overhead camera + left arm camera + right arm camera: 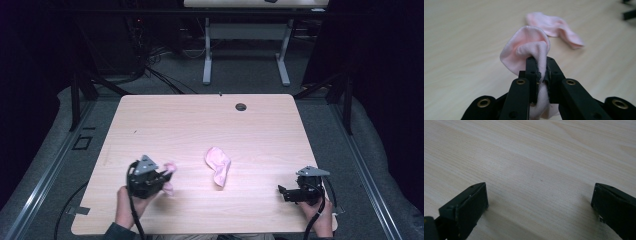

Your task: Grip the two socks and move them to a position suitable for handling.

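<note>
Left gripper (541, 67) clamps one pink sock (529, 45); right gripper (539, 202) gapes idle. Pairing step: next, carry to second sock (218, 165).

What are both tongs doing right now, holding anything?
Left tongs: closed on a pink sock; the second pink sock lies loose on the table.
Right tongs: open, nothing between them.
</note>
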Tool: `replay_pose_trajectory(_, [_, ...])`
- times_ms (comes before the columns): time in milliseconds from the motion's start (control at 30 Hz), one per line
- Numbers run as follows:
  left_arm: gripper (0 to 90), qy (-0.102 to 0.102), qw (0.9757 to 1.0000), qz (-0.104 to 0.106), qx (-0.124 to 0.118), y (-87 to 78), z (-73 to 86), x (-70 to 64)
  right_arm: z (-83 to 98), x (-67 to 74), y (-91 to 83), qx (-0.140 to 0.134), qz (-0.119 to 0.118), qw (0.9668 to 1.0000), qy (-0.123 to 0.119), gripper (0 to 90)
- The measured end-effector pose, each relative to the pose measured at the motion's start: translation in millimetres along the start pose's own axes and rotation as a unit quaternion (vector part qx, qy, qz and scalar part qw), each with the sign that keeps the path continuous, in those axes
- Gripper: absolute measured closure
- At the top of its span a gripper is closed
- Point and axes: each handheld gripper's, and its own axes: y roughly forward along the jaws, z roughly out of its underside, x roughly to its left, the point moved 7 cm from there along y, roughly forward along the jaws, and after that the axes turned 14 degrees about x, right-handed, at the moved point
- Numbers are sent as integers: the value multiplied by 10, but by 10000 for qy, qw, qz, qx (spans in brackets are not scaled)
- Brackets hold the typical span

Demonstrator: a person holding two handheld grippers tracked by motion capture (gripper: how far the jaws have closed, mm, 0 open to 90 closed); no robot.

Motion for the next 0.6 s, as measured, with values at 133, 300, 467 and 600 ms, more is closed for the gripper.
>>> replay_pose_trajectory(133, [827,208,9976,596,284,414,-21,-342,0,0,0,1,1,10000,0,2])
replay_pose_trajectory(300, [824,455,9924,1053,452,751,-109,-696,2,0,-2,10,0,10000,-1,2])
replay_pose_trajectory(467, [815,643,9885,1184,689,951,-139,-893,3,0,-2,8,-1,10000,-1,2])
replay_pose_trajectory(600, [681,761,9862,1215,824,1062,-145,-984,3,0,-2,6,4,10000,4,2])
